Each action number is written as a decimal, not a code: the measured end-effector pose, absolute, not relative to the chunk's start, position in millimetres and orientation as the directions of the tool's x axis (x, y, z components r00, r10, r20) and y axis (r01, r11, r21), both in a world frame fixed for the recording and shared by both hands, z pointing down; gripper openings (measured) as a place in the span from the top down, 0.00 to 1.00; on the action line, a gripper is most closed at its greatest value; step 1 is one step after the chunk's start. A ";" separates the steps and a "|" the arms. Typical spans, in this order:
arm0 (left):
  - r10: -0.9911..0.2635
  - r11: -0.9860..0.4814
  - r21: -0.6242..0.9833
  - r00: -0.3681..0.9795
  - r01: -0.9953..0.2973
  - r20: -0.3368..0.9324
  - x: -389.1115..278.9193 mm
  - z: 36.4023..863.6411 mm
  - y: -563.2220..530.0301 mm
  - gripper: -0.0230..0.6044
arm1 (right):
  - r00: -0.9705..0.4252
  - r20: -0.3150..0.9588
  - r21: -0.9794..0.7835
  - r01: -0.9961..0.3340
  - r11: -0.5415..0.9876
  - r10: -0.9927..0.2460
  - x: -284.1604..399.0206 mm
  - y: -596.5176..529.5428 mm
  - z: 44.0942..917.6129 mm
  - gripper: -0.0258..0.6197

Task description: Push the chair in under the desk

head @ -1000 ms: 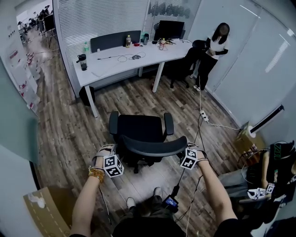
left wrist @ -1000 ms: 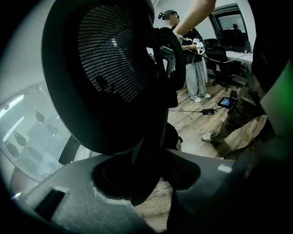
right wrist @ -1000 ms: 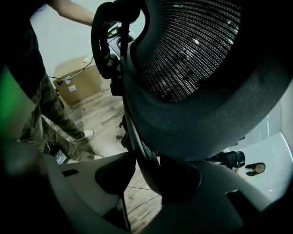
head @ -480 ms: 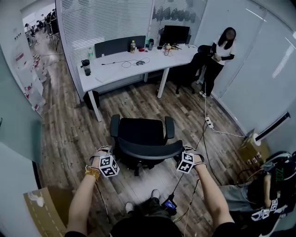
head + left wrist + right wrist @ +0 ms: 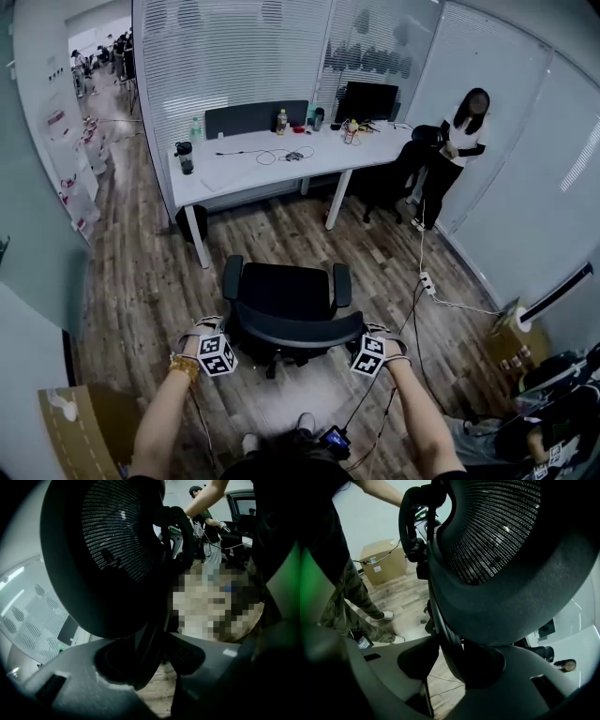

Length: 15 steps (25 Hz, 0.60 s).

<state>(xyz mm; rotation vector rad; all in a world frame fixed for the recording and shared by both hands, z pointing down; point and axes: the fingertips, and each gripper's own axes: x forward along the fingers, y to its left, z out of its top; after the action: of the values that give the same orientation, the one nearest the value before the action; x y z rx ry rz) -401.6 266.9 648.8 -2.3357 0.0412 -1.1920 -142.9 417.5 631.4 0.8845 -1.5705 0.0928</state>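
Covers the whole room: a wood floor [image 5: 141, 272], with a long white desk [image 5: 244, 169] along the far side by the blinds. Stands well short of that desk, in the middle of the floor: the black chair [image 5: 281, 286], seat turned toward the desk and roughly in line with the open gap between its legs. Not yet under the top.

Nearest part of it: the curved mesh backrest [image 5: 291, 328], taken at both ends. At the left end, the left hand-held gripper [image 5: 152, 660], pinching the backrest's rim between its pads. At the right end, the right hand-held gripper [image 5: 452, 660], clamped on the rim the same way.

Far right, well clear of the path: a person standing [image 5: 459, 141]. On the desk, a monitor [image 5: 367, 101], a dark bottle [image 5: 184, 157] and some small clutter, none of it in the way.

Step in hand, by the look of it: the push itself, with the grip made and most of the travel left.

Next: drive both ends forward evenly toward the far side, to keep the roll straight and bring the seat in between the legs. Ease off near the desk's edge; armrest clearance under the top not judgeable from here. Risk with uneven pressure: a swivel off line.
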 end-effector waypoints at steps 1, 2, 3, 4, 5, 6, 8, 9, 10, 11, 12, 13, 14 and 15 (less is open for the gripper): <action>-0.252 -0.873 -0.450 0.618 0.186 0.745 -398.9 648.7 265.9 0.65 | 0.059 0.877 0.421 -0.572 0.703 -0.477 -139.8 415.3 630.9 0.71; -0.251 -0.879 -0.444 0.621 0.175 0.742 -396.5 648.9 266.6 0.64 | 0.049 0.877 0.418 -0.570 0.707 -0.479 -137.0 414.6 630.6 0.71; -0.250 -0.883 -0.438 0.623 0.167 0.742 -394.8 649.5 268.7 0.64 | 0.039 0.877 0.415 -0.568 0.711 -0.480 -134.6 415.1 630.9 0.71; -0.249 -0.886 -0.434 0.622 0.163 0.742 -394.2 650.3 271.0 0.64 | 0.031 0.877 0.411 -0.566 0.715 -0.480 -132.9 416.3 631.6 0.71; -0.252 -0.886 -0.435 0.621 0.160 0.742 -394.6 650.8 271.9 0.64 | 0.025 0.876 0.410 -0.564 0.717 -0.482 -132.0 416.3 632.6 0.71; -0.257 -0.886 -0.437 0.620 0.156 0.742 -395.1 650.4 270.6 0.64 | 0.020 0.874 0.412 -0.561 0.718 -0.486 -131.1 414.3 633.2 0.71; -0.270 -0.885 -0.443 0.616 0.144 0.740 -391.9 647.0 263.5 0.64 | 0.013 0.868 0.420 -0.554 0.719 -0.497 -125.9 406.1 631.2 0.71; -0.273 -0.886 -0.443 0.615 0.140 0.740 -388.0 644.6 260.3 0.64 | 0.008 0.866 0.420 -0.553 0.720 -0.499 -122.1 402.3 628.9 0.71; -0.272 -0.888 -0.439 0.613 0.137 0.741 -384.5 643.2 259.2 0.64 | 0.002 0.867 0.416 -0.552 0.723 -0.498 -119.0 400.3 627.0 0.71; -0.270 -0.891 -0.433 0.611 0.134 0.744 -382.0 643.2 259.4 0.63 | -0.005 0.868 0.412 -0.550 0.726 -0.496 -116.7 399.3 626.2 0.70; -0.268 -0.894 -0.428 0.609 0.131 0.747 -380.3 644.1 259.4 0.63 | -0.011 0.869 0.409 -0.547 0.731 -0.495 -115.0 398.1 626.2 0.71; -0.268 -0.897 -0.424 0.607 0.127 0.748 -378.8 645.1 259.0 0.63 | -0.018 0.869 0.407 -0.543 0.735 -0.494 -113.7 396.8 626.8 0.71; -0.271 -0.898 -0.423 0.607 0.120 0.747 -377.1 646.4 258.3 0.64 | -0.024 0.868 0.406 -0.539 0.738 -0.495 -112.2 395.5 628.2 0.71; -0.277 -0.898 -0.426 0.610 0.110 0.742 -374.8 647.6 257.0 0.63 | -0.031 0.867 0.405 -0.536 0.740 -0.497 -109.9 393.8 629.5 0.71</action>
<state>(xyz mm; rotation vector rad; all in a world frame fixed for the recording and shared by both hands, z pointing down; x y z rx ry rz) -374.8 257.0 647.6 -2.4049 0.1328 -1.2131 -109.9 393.8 629.5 0.8359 -1.6664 0.0385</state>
